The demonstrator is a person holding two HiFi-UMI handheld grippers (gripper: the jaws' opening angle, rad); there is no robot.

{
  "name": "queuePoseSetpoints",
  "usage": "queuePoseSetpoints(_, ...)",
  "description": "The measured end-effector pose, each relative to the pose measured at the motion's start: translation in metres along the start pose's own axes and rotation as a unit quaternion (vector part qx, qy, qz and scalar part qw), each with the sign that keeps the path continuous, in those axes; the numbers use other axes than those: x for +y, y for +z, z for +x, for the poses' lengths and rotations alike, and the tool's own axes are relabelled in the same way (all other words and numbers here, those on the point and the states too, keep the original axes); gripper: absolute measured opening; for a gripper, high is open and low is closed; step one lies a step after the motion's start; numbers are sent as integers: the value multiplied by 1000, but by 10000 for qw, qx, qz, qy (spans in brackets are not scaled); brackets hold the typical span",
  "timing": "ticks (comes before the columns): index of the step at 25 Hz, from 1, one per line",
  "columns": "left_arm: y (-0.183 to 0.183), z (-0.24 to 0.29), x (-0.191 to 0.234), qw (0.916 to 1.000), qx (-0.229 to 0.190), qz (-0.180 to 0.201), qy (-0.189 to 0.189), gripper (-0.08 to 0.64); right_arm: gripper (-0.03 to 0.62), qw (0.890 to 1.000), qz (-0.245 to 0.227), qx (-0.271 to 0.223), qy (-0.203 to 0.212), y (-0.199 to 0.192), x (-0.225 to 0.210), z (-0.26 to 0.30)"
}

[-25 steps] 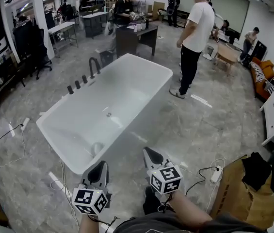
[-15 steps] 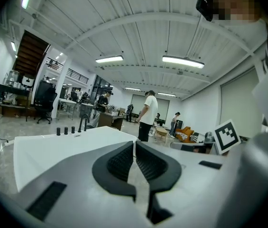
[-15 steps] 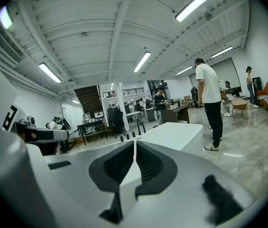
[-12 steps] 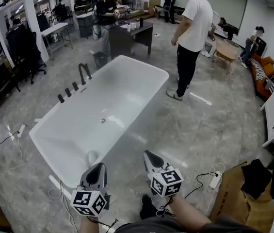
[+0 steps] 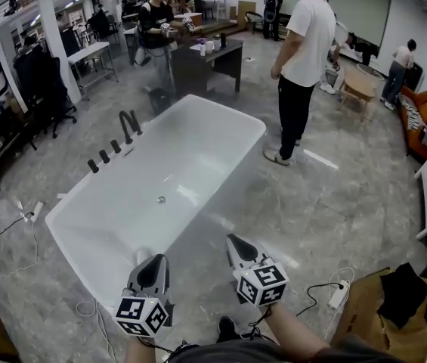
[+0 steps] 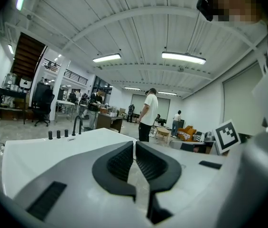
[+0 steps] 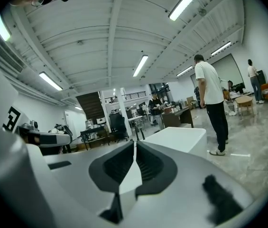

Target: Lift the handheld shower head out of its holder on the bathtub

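Bathtub [image 5: 198, 138] white, glossy. Faucet [image 5: 128, 121], knobs [image 5: 103, 157] black. Floor [image 5: 341, 203] grey, marbled. Left gripper [image 5: 154, 259], right gripper [image 5: 233, 239]: grey bodies, black fingers [image 6: 117, 164], black-and-white square markers. Standing person [image 5: 304, 44]: white shirt, black trousers. Sofa [image 5: 419, 127] orange.

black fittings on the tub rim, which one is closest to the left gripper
The short knob at the row's near end, farthest from the tall curved spout. The other two knobs stand between it and the spout.

Smooth, glossy white bathtub [image 5: 198, 150] with a matt black metal faucet [image 5: 128, 121], on a polished grey marble-look floor [image 5: 349, 195].
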State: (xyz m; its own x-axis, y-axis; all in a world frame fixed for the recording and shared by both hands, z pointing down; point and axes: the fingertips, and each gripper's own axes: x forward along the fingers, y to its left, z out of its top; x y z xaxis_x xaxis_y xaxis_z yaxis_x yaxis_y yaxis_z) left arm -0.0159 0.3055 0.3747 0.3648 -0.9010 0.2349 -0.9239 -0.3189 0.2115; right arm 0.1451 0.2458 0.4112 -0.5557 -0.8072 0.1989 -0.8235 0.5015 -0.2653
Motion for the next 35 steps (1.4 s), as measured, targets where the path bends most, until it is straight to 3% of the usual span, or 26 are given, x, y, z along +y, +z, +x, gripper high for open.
queuePoseSetpoints(8,7,29,-18,10000,3,45,-12,26,32,9997,70,-188,-158,18,-40,-3)
queuePoseSetpoints(17,14,59,-15,10000,-62,0,8,26,32,9998,-149,-119,-15,23,-48,15)
queuePoseSetpoints(27,12,119,40,9996,-68,-283,14,26,32,9984,-503,229,-87,24,-71,78)
queuePoseSetpoints(35,30,185,103,9992,41,-383,80,26,32,9982,-423,388,-156,31,-91,171)
